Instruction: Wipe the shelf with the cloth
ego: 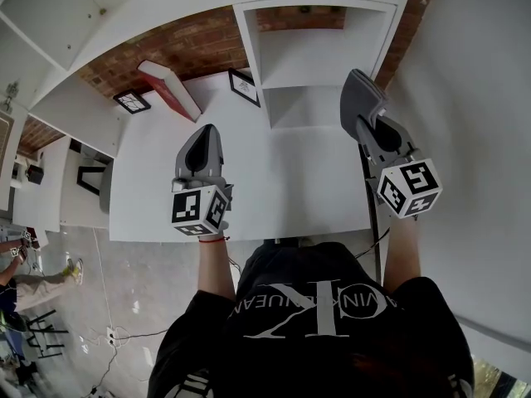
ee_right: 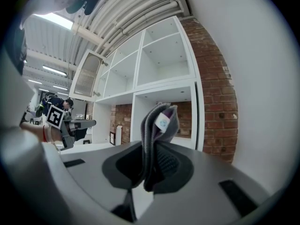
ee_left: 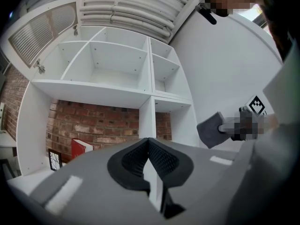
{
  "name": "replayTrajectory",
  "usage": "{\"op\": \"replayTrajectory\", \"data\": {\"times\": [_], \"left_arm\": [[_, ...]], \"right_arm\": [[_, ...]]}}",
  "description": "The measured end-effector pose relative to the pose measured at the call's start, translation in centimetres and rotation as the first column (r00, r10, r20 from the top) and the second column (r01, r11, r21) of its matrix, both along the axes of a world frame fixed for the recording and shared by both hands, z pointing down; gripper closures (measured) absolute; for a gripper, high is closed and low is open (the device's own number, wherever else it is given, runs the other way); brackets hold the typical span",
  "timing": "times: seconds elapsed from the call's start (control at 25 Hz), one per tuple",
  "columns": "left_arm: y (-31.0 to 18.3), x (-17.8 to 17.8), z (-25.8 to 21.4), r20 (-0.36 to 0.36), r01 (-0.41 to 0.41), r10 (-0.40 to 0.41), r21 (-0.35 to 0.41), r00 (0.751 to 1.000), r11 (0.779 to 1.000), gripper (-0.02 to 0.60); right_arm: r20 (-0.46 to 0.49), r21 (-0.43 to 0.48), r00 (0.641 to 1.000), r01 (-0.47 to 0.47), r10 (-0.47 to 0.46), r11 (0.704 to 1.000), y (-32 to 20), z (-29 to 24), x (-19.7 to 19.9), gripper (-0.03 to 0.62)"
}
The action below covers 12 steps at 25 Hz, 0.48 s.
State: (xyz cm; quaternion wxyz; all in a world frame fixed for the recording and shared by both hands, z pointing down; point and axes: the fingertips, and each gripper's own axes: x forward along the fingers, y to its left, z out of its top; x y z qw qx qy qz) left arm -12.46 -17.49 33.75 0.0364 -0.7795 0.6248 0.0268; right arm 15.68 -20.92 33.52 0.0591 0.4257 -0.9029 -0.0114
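The right tool (ee_right: 154, 168) is clenched on the folded grey cloth (ee_right: 161, 120), held up in front of the low shelf (ego: 319, 59) and not touching it. The left tool (ee_left: 149, 159) is closed on nothing, above the white surface (ego: 290, 191). The cloth stands folded out of the tool, so a hard push could probably bend it aside or drag it loose, letting the tool scrape the shelf, and a wide sweep might clip the framed picture (ego: 243, 86) just beside the opening
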Motion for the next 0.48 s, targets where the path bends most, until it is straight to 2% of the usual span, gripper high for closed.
{"op": "replayTrajectory", "data": {"times": [0.48], "left_arm": [[0.46,0.66,-0.21,-0.015,-0.001,0.001,0.009,1.0,1.0,0.571]], "right_arm": [[-0.019,0.014,1.0,0.008,-0.008,1.0,0.98,-0.23,0.58,0.543]]}}
